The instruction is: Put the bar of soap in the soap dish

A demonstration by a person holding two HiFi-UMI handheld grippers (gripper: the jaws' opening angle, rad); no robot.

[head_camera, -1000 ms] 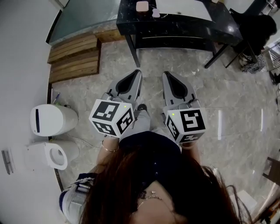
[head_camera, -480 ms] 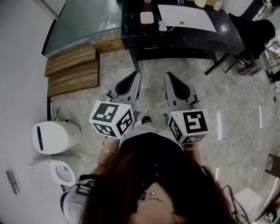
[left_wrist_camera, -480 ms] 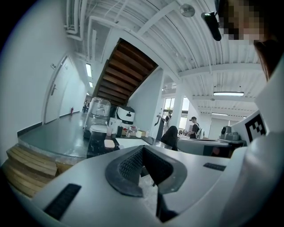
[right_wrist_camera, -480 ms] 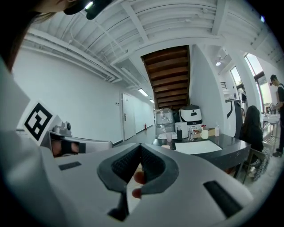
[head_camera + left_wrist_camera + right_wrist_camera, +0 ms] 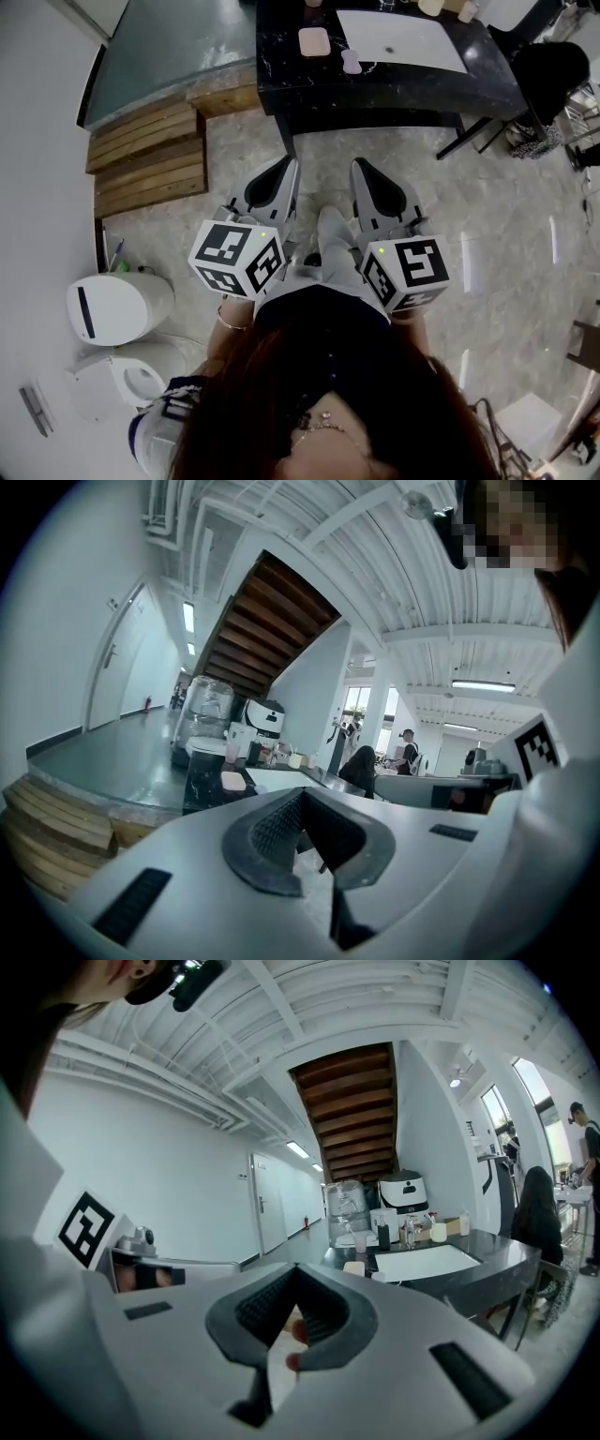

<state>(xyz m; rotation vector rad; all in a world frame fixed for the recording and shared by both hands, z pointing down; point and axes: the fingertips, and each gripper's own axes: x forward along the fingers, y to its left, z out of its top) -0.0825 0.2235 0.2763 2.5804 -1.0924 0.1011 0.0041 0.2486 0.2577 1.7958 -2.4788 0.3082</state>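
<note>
On the black table [image 5: 375,80] at the top of the head view lie a square pink soap dish [image 5: 314,41] and, just to its right, a small pale bar of soap [image 5: 351,62]. Both grippers are held level over the floor, well short of the table. My left gripper [image 5: 289,169] and my right gripper [image 5: 360,169] are side by side, each shut with nothing in its jaws. In the left gripper view the dish [image 5: 232,780] shows beyond the shut left gripper [image 5: 302,794]. In the right gripper view the dish [image 5: 353,1267] shows past the shut right gripper [image 5: 296,1269].
A white basin [image 5: 403,37] is set in the table right of the soap. Wooden steps [image 5: 145,159] lie at the left, with a white bin [image 5: 117,305] and a toilet [image 5: 117,380] below them. A seated person [image 5: 553,75] is at the table's right end.
Both grippers have moved forward together toward the black table, still shut. The table, dish and soap now sit lower and nearer in the head view.
</note>
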